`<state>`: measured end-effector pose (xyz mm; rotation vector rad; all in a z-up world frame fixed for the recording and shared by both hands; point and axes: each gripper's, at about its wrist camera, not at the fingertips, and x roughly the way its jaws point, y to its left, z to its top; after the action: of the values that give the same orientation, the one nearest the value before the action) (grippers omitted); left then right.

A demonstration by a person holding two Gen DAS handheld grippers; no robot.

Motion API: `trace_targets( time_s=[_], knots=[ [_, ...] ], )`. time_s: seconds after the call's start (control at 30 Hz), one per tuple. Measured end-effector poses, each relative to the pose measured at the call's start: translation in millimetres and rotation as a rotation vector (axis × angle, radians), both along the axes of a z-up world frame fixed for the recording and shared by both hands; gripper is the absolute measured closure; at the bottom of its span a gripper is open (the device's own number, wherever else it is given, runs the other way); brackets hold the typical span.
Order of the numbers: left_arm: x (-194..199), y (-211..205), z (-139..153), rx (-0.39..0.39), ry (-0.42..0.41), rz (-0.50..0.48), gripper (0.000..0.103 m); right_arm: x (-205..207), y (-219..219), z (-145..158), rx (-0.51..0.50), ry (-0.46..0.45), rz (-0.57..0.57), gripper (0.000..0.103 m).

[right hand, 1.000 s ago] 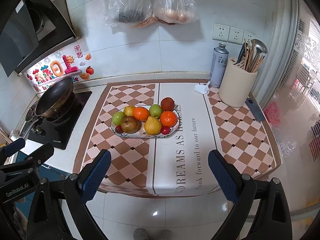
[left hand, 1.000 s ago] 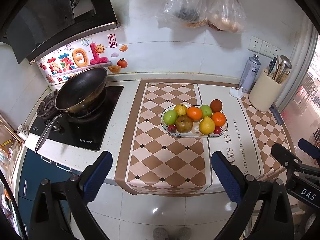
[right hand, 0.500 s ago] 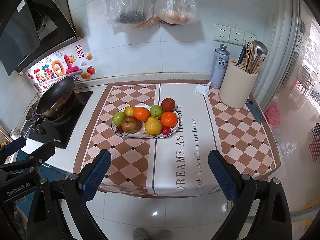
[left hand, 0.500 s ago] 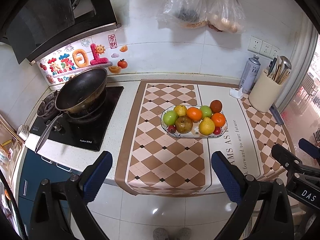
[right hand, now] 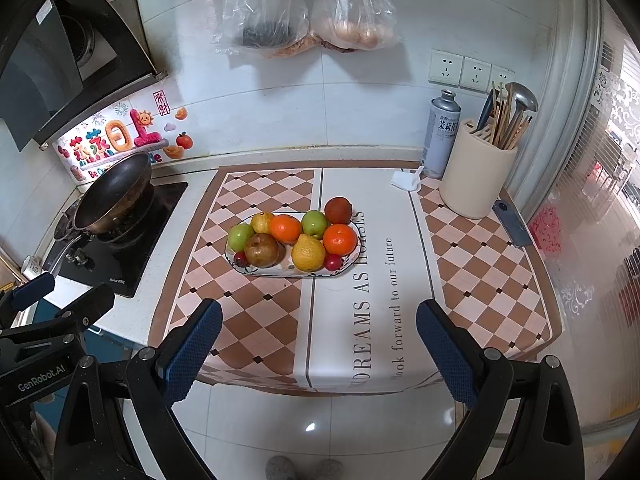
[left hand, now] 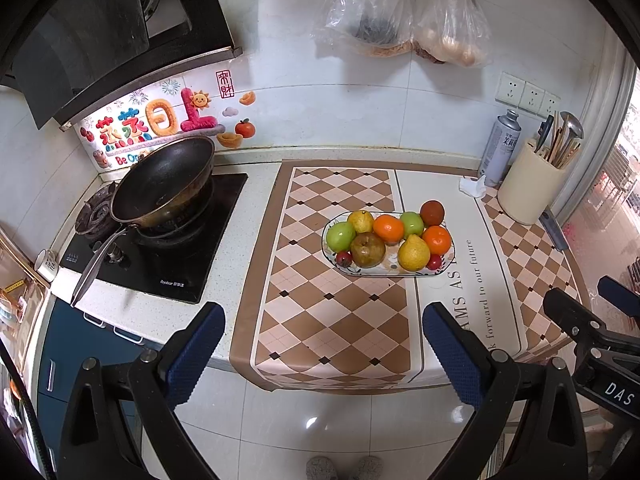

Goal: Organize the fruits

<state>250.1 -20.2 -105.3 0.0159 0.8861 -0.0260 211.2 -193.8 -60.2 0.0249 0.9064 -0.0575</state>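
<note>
I see white tiled walls [right hand: 280, 120] behind a pale speckled counter [left hand: 248, 232]; glossy white floor tiles [right hand: 320, 420] below; daylight through the frosted window [right hand: 600, 240] at right.

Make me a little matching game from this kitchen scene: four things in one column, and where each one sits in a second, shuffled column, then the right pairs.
Things:
1. yellow pear
2. frying pan
3. spray can
4. reddish-brown fruit

Places:
A. on the stove at the left end of the counter
B. at the front of the plate, between the brown pear and a small red fruit
C. at the plate's back right corner
D. against the back wall, beside the cream utensil holder

Pairs: 1-B, 2-A, 3-D, 4-C
</note>
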Motion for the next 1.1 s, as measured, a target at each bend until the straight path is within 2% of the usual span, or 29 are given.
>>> trace_targets(
  time_s=[1.1],
  knots=[
    [-1.0,-3.8,11.0,0.000,-0.024,-0.003,0.002,-3.9,1.0,7.0,0.007,-0.011,0.000,0.003]
  ],
)
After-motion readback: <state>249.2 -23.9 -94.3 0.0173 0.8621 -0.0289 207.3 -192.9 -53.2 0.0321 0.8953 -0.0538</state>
